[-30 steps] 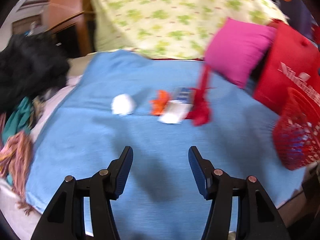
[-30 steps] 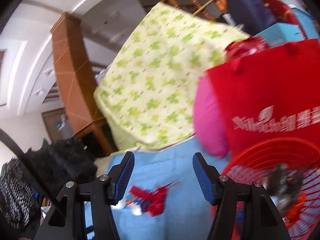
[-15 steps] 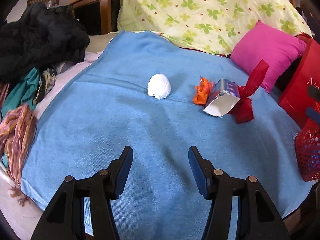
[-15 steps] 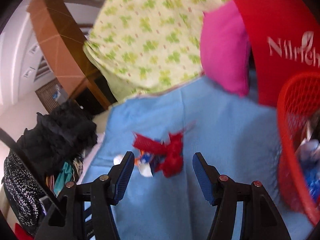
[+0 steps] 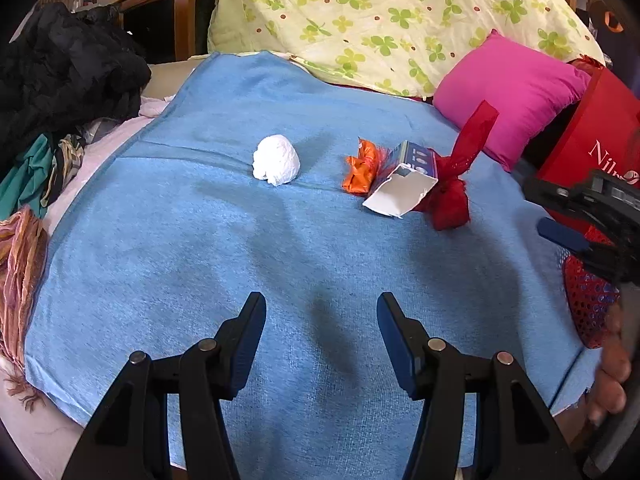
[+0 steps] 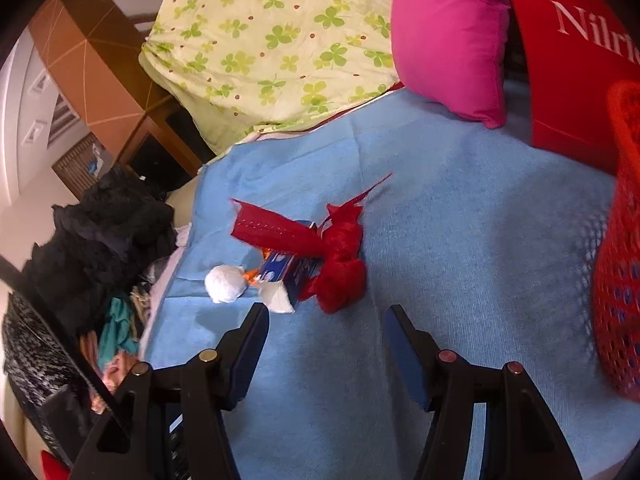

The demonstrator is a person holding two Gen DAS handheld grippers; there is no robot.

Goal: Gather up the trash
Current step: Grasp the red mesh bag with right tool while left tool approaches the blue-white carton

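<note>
On the blue blanket [image 5: 168, 240] lie, left to right, a white paper wad [image 5: 277, 160], orange wrapper [image 5: 362, 168], torn carton [image 5: 404, 188] and red ribbon [image 5: 452, 196]; left tongs [image 5: 321, 344] and right tongs [image 6: 326, 354] hover released, empty; the red basket [image 6: 618, 280] waits rightmost, likely to receive them.

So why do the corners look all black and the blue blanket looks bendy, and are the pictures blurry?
Left wrist view: a fisheye lens leaves dark corners and bows the blue blanket; the white paper ball looks sharp, with soft shadows on the blanket near the left gripper. Right wrist view: same black rim and bending; the red ribbon is clear, not smeared.
</note>
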